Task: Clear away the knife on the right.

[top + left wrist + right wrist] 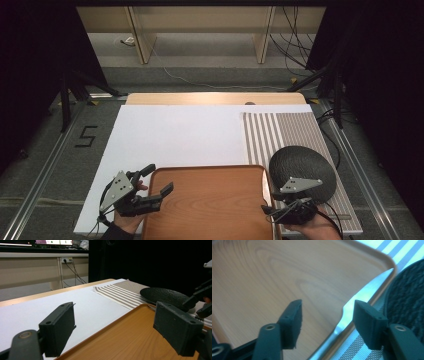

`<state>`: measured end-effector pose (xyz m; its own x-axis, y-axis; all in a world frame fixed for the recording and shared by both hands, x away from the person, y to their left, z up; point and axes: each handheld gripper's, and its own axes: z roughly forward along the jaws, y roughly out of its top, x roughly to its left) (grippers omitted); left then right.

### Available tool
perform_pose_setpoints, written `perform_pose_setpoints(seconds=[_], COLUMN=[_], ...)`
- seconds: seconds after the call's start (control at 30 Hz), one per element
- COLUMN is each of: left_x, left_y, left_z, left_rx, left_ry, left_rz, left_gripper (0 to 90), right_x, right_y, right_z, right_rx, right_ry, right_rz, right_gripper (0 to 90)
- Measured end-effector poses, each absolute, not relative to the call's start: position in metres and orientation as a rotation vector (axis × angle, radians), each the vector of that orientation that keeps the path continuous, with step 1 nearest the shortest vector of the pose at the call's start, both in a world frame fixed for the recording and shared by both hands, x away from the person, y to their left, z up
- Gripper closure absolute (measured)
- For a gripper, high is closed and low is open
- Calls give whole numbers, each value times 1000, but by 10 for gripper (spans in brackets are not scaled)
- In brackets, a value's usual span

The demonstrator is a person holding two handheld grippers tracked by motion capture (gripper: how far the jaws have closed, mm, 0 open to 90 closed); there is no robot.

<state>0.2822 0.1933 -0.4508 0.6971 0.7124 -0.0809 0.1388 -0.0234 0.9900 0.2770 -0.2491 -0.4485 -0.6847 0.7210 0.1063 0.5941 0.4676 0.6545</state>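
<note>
A wooden tray [210,210] lies on the desk [170,135]; a metal knife [359,300] rests along its right rim. Just right of the tray sits a dark plate [300,167] on a striped mat [285,130]. The left gripper [150,187] straddles the tray's left rim, jaws spread. The right gripper [272,210] hovers at the tray's right rim, jaws spread about the knife.

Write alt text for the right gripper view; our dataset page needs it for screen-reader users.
The right gripper, its two black jaws open, hovers over a silver metal knife lying along the right edge of a brown wooden tray. A round textured black plate sits right of the tray on a grey-and-white striped placemat.
</note>
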Motion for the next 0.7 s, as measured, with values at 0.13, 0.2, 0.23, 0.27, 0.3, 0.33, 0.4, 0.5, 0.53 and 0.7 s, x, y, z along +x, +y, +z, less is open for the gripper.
perform_pose_setpoints(seconds=[0.13,0.2,0.23,0.27,0.3,0.33,0.4,0.5,0.53,0.7], left_x=[282,283,283,283,283,283,283,283,283,282], left_y=[193,193,193,193,193,193,193,192,192,193], left_z=[-451,-451,-451,-451,-451,-451,-451,-451,-451,-450], left_rx=[1552,1552,1552,1554,1555,1554,1551,1552,1555,1553], left_ry=[722,724,724,723,725,725,725,727,725,722], left_rz=[526,525,525,525,525,525,525,522,523,526], left_gripper=[169,169,169,169,169,169,169,169,169,169], right_x=[277,277,277,277,276,276,276,275,275,273], right_y=[-255,-258,-259,-261,-263,-264,-267,-270,-272,-280], right_z=[-446,-445,-444,-443,-442,-442,-441,-440,-439,-439], right_rx=[1179,1186,1192,1196,1205,1207,1216,1221,1222,1253], right_ry=[2472,2446,2430,2417,2411,2399,2384,2360,2354,2323], right_rz=[1054,1068,1074,1087,1097,1109,1118,1123,1135,1131], right_gripper=[373,356,350,339,336,335,324,314,310,292])
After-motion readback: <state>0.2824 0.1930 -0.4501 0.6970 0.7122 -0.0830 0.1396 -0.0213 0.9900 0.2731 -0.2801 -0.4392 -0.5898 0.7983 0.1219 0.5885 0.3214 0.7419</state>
